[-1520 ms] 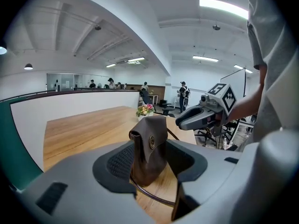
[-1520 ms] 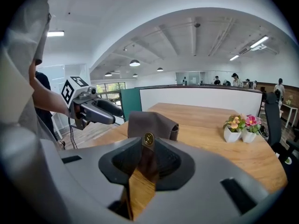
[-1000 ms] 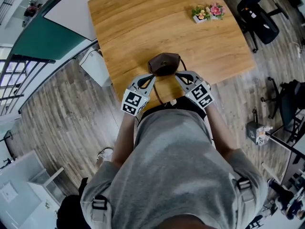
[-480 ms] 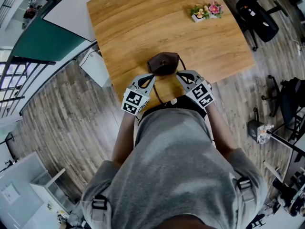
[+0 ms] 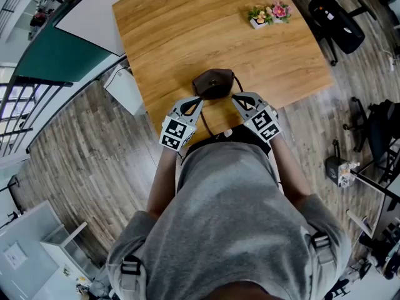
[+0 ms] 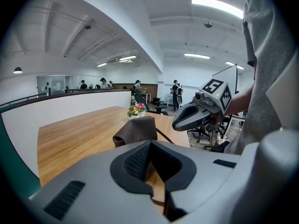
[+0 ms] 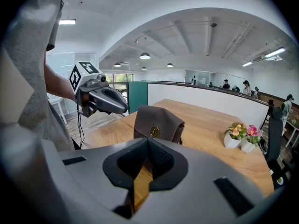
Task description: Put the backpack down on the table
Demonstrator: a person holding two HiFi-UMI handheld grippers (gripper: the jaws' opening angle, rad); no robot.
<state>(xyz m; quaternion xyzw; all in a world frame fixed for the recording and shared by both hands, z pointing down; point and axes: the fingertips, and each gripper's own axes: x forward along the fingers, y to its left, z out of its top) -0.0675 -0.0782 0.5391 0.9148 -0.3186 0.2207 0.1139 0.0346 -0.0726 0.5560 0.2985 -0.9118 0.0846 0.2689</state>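
Sitting upright on the table (image 5: pixel 187 30), the backpack (image 5: pixel 214 83) is a small brown bag planted close to the near edge, roughly midway along it, with its flap and round gold clasp turned toward the person. And look at the two tools: the left gripper (image 5: pixel 199 102) noses in at the bag's near left corner and the right gripper (image 5: pixel 236 99) at its near right corner, both angled down and in, so the bag stands between the two tips. Each tip is just beside the leather; whether either touches it, I cannot tell. Jaws now: the left pair is pressed together with nothing seen clamped, and the right pair is pressed together too, only bare wood showing through the notch. A thin dark strap (image 5: pixel 206 125) trails off the bag over the near edge, under the left tool. Off toward the far right corner, well apart from the action, stand two little flower pots (image 5: pixel 270 14).
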